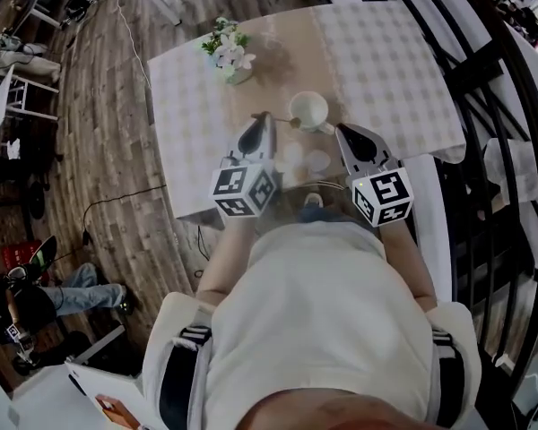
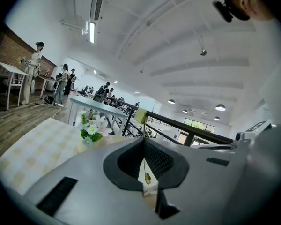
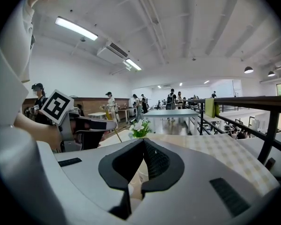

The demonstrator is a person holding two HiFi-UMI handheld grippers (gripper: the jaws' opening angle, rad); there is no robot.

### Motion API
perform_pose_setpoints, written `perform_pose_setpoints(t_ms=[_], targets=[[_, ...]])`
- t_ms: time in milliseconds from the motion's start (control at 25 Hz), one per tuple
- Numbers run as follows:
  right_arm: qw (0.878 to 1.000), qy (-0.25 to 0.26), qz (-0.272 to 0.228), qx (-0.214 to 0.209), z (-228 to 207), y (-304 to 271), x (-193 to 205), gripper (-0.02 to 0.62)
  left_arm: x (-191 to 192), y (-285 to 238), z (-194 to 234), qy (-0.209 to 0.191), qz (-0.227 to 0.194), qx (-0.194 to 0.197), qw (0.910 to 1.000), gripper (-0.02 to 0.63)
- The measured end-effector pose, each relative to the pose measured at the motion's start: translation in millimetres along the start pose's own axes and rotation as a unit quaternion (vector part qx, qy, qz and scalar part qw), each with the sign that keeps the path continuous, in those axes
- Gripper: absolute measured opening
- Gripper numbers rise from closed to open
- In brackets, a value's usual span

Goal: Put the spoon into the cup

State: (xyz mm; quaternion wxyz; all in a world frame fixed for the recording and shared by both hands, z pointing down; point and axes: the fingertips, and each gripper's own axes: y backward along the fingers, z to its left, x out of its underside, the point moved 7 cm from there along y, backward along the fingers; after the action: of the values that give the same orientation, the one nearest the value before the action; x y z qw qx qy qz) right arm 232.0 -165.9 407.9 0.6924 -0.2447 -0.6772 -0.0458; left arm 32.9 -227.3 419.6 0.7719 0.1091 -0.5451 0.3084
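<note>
A white cup [image 1: 308, 109] stands on the table, just beyond both grippers. My left gripper [image 1: 264, 115] is shut on a thin gold spoon [image 1: 283, 120], which reaches right toward the cup's rim. In the left gripper view the spoon [image 2: 147, 177] runs as a fine line down between the closed jaws of that gripper [image 2: 144, 142]. My right gripper [image 1: 340, 127] is right of the cup, its jaws together and empty. In the right gripper view those jaws [image 3: 143, 142] meet at the tip, and the spoon's handle [image 3: 117, 134] sticks out of the left gripper. The cup is hidden in both gripper views.
A small vase of white flowers [image 1: 229, 54] stands at the table's far left. Two small white dishes [image 1: 292, 156] lie between the grippers, near the front edge. A checkered cloth [image 1: 386, 61] covers the table. A black railing [image 1: 484, 106] runs along the right.
</note>
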Motion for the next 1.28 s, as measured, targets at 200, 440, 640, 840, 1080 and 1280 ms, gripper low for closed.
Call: perform_pose_setpoints(t_ms=[200, 440, 640, 840, 1080, 1280], targets=[[1.000, -0.002, 0.006, -0.021, -15.6, -17.5, 3.7, 0.000, 8.9, -18.6, 4.3, 0.006, 0.007, -0.018, 0.9998, 0.005], [0.999, -0.011, 0.020, -0.034, -35.1, -32.8, 12.7, 0.002, 23.0, -38.5, 9.6, 0.015, 0.023, -0.036, 0.9990, 0.005], [0.999, -0.018, 0.030, -0.040, -45.8, -41.6, 19.9, 0.001, 36.1, -53.5, 13.6, 0.030, 0.033, -0.043, 0.9981, 0.005], [0.998, -0.024, 0.040, -0.046, -55.0, -49.7, 28.7, 0.002, 55.2, -69.3, 18.7, 0.042, 0.051, -0.052, 0.9965, 0.005], [0.997, -0.030, 0.052, -0.050, -62.7, -48.1, 31.5, 0.002, 69.5, -80.3, 15.5, 0.055, 0.067, -0.058, 0.9945, 0.005], [0.996, -0.037, 0.059, -0.054, -67.2, -58.9, 43.7, 0.002, 86.0, -93.5, 24.7, 0.061, 0.072, -0.061, 0.9937, 0.005]])
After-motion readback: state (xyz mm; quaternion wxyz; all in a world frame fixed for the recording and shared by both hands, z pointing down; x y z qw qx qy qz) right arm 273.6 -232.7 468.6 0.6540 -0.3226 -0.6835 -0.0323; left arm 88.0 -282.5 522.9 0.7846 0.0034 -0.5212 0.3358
